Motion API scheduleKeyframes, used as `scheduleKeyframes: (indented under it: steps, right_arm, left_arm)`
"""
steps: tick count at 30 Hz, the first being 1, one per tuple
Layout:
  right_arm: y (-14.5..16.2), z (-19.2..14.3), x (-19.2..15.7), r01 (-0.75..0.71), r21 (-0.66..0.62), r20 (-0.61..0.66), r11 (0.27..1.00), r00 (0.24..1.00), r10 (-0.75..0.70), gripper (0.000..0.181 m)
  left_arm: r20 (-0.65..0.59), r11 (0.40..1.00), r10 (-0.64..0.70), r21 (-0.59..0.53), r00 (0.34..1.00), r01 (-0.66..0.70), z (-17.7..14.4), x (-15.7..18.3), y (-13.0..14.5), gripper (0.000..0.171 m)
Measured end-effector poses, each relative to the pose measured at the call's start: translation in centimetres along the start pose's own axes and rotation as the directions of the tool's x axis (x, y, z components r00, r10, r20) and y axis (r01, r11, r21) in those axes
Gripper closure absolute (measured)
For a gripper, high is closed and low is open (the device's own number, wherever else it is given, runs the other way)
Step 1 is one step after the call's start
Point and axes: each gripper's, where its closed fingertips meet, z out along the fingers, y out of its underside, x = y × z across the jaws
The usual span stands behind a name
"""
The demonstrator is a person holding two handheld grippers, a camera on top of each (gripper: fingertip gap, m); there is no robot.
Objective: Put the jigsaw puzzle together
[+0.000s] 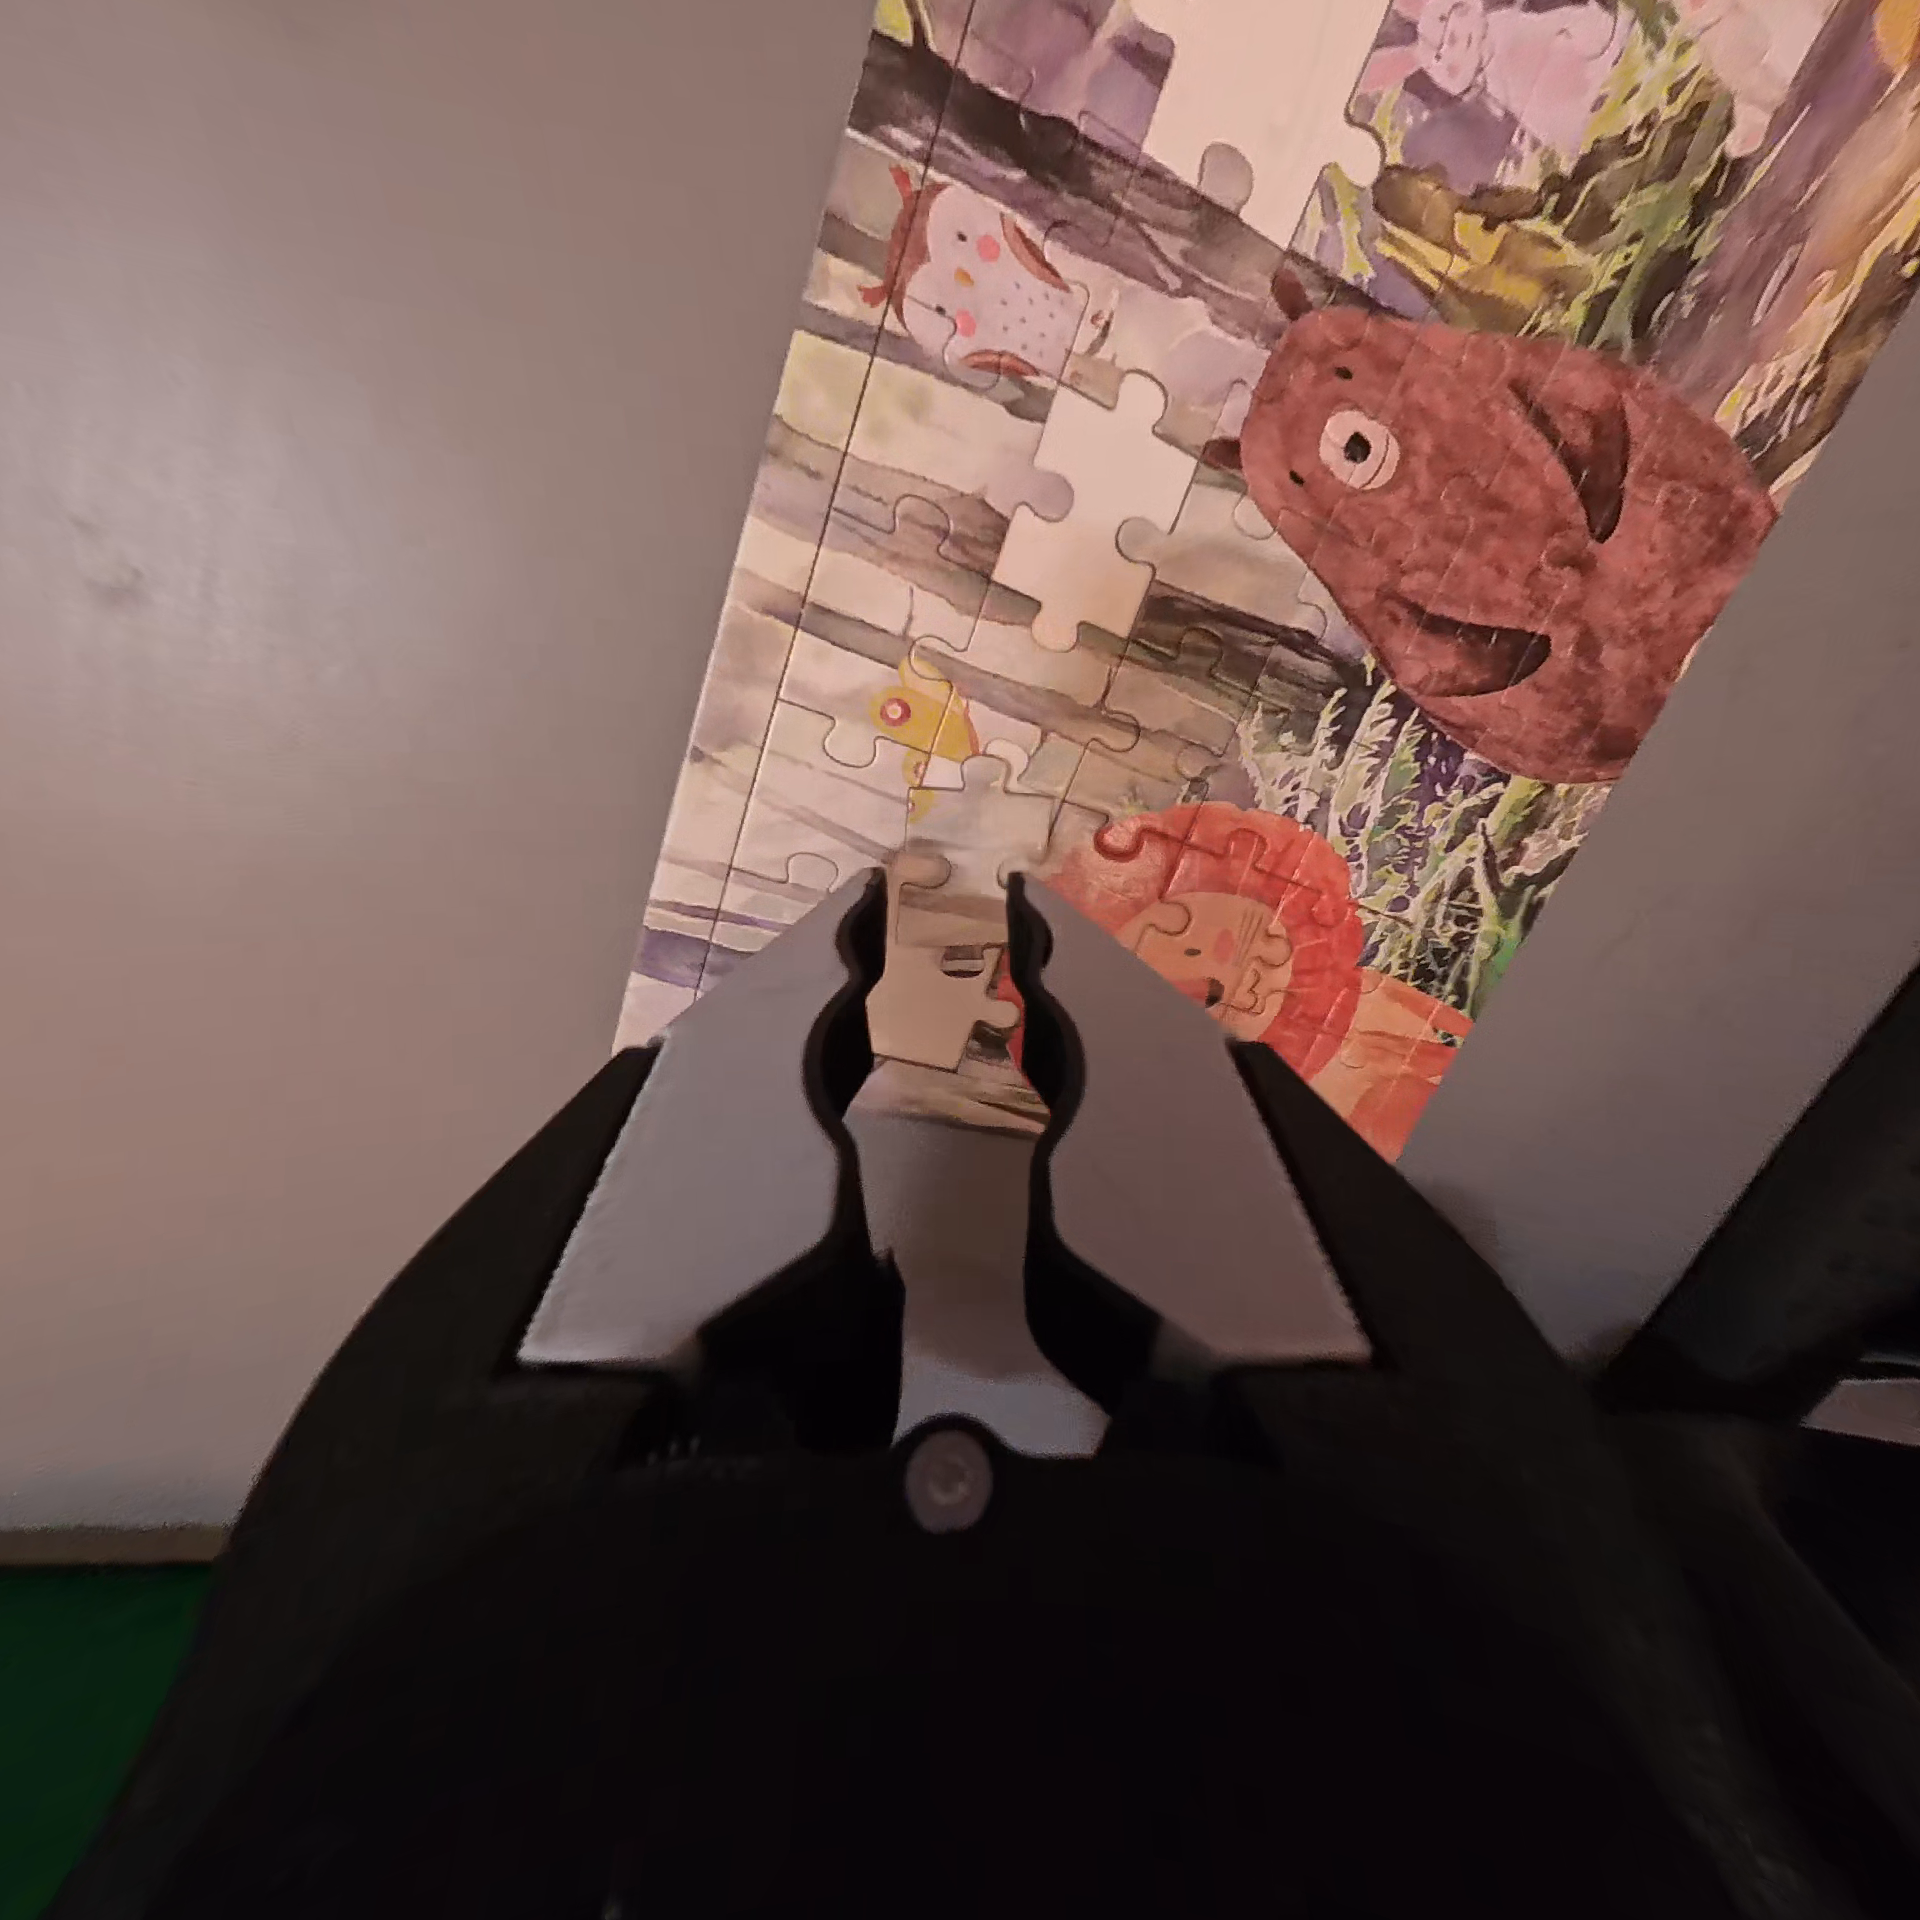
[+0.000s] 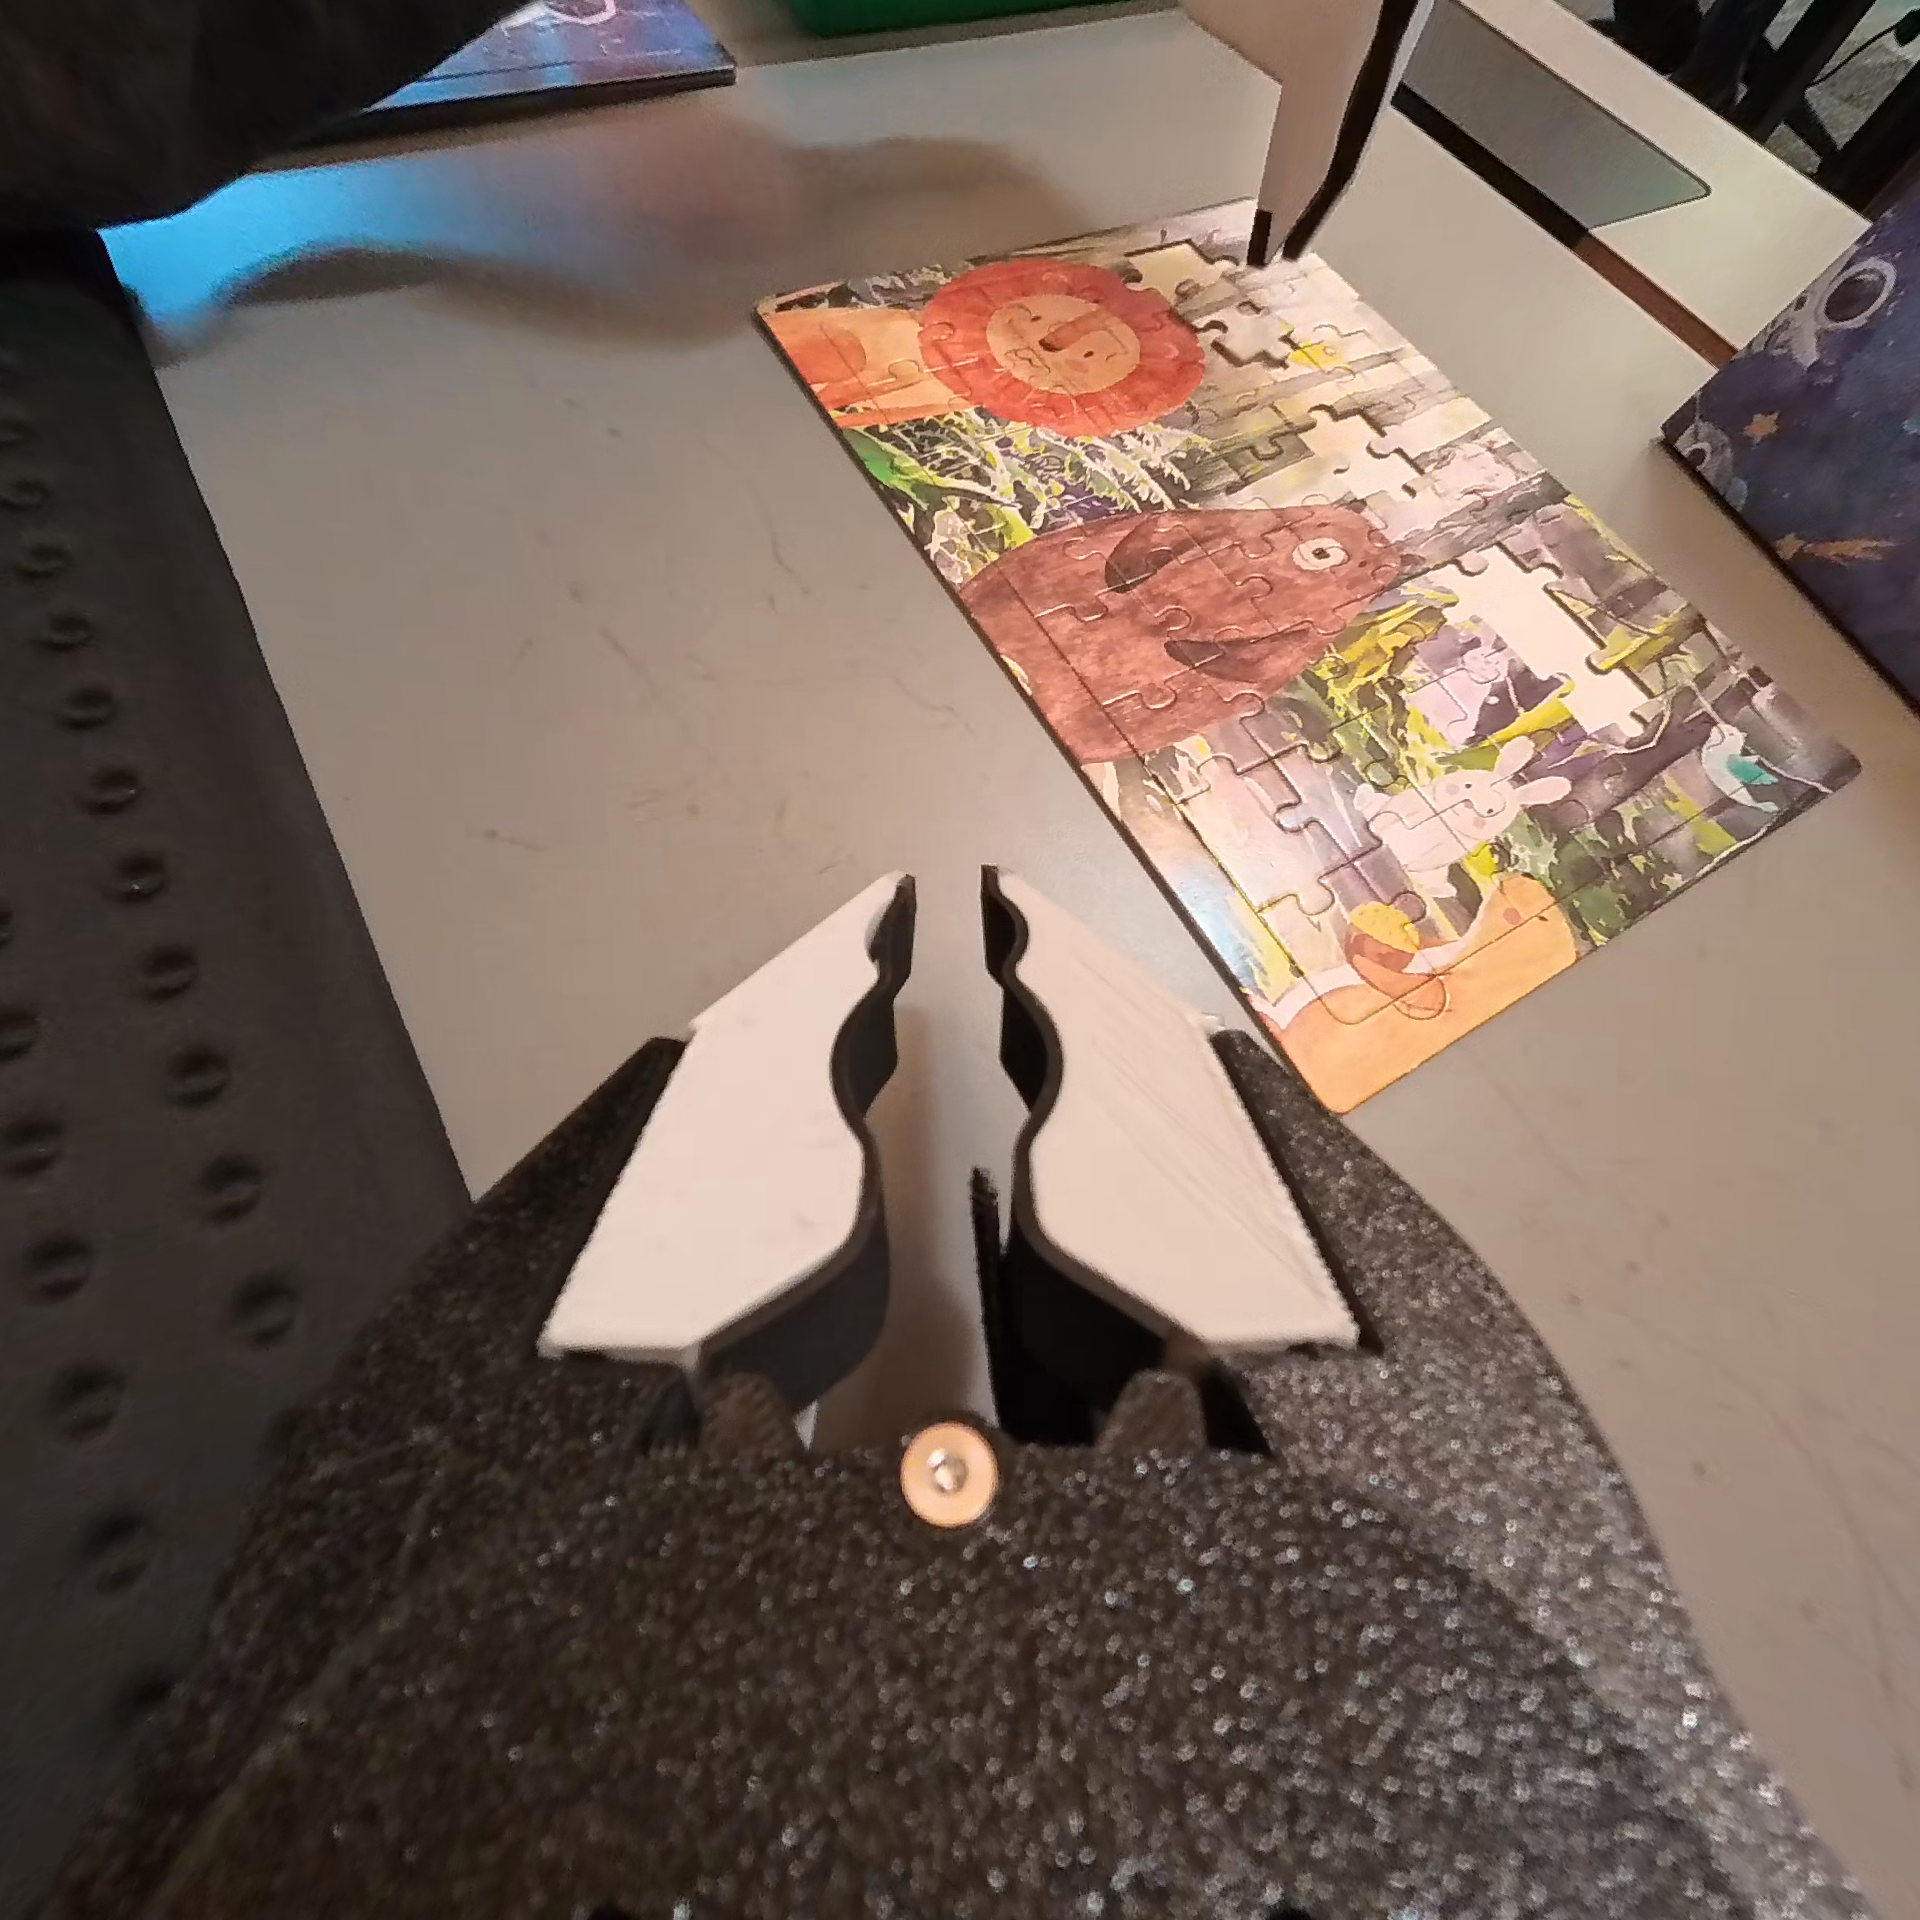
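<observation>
The jigsaw puzzle point(image 1: 1455, 540) point(image 2: 1299, 582), with a lion, a brown animal and a rabbit, lies flat on the grey table point(image 2: 540, 540). It has white empty slots, one large point(image 1: 1091, 520) and one point(image 1: 935, 997) between my left fingers. My left gripper point(image 1: 943, 878) is at the puzzle's edge beside the lion and is shut on a pale grey puzzle piece point(image 1: 966, 821), held low over the board. It also shows in the right wrist view point(image 2: 1273, 244), tips down on the puzzle's far corner. My right gripper point(image 2: 948, 881) is empty, its jaws narrowly apart, over bare table left of the puzzle.
A dark starry box point(image 2: 1808, 499) stands right of the puzzle. A dark board point(image 2: 582, 52) lies at the far left. A black dimpled mat point(image 2: 104, 831) runs along the table's left side. A black object point(image 1: 1818, 1195) is at my left gripper's right. The gap from one gripper's tips to the other's is roughly 25 cm.
</observation>
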Motion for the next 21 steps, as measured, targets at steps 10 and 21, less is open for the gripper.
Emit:
scheduleKeyframes:
  steps: [10, 21]
  right_arm:
    - [0.0, 0.0, 0.0, 0.0, 0.003, -0.002, 1.0, 1.0, 0.0, 0.169]
    - [-0.1, -0.1, -0.1, 0.007, 0.008, 0.001, 1.0, 1.0, -0.007, 0.169]
  left_arm:
    - [0.375, 0.932, -0.36, 0.19, 0.854, 0.309, -0.2, -0.4, -0.1, 0.143]
    - [0.325, 0.683, -0.693, 0.581, 0.644, 0.442, 1.4, 0.6, 0.4, 0.14]
